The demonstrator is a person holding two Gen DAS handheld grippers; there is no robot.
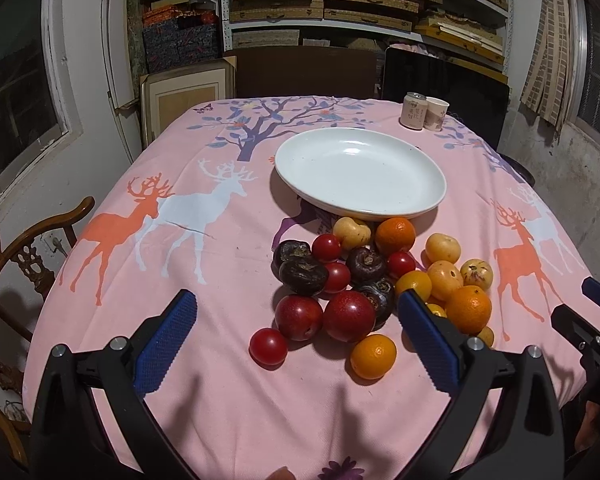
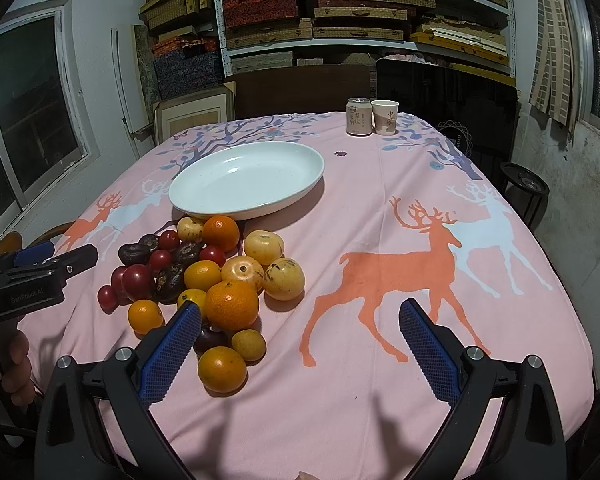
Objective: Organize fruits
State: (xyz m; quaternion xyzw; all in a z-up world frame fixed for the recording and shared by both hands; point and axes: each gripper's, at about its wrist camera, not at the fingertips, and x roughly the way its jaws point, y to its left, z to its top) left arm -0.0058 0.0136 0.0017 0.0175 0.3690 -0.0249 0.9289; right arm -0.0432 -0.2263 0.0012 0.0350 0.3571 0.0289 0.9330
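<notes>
The left gripper [image 1: 298, 336] and right gripper [image 2: 300, 344] gape wide, holding nothing. The fruit pile [image 1: 364, 280] touches the empty white plate [image 1: 360, 172]; round, smooth, bruisable, so grip across each fruit's middle.

left wrist view looked forward and slightly down over near table edge, between own blue fingers [image 1: 168, 344], close to fruit pile [image 1: 364, 280] dead ahead, white plate [image 1: 360, 200] just beyond. right wrist view sat further right, same heading, pile [image 2: 204, 280] off to its left, bare tablecloth [image 2: 380, 208] ahead. both shared pile, plate, can [image 2: 358, 116] with cup [image 2: 385, 117], back shelves [image 1: 360, 0]. each caught other gripper at frame edge.
</notes>
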